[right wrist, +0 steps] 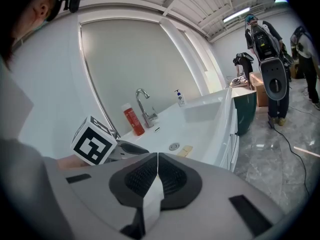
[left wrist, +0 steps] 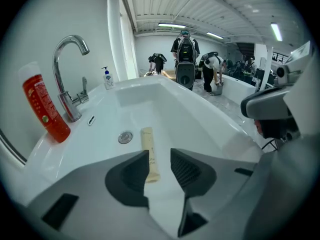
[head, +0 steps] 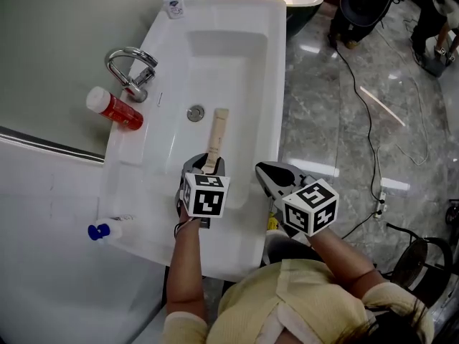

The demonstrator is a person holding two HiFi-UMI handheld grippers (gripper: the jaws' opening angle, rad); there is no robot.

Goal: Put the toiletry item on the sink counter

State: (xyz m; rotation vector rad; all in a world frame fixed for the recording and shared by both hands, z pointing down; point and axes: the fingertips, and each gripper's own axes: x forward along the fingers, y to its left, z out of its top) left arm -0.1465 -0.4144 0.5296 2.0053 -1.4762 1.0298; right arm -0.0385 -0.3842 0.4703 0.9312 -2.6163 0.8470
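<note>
Left tongs [left wrist: 160, 166]: jaws wide apart, gripping nothing. Beige tube [left wrist: 149, 151] lies flat in the sink basin [left wrist: 170, 109] just ahead, its near end showing between the jaws, neither pad pressing it. Right tongs [right wrist: 157, 173], beside the left: jaws closed together, empty.

Steep overhead, two low; shared sink [head: 240, 56]
</note>
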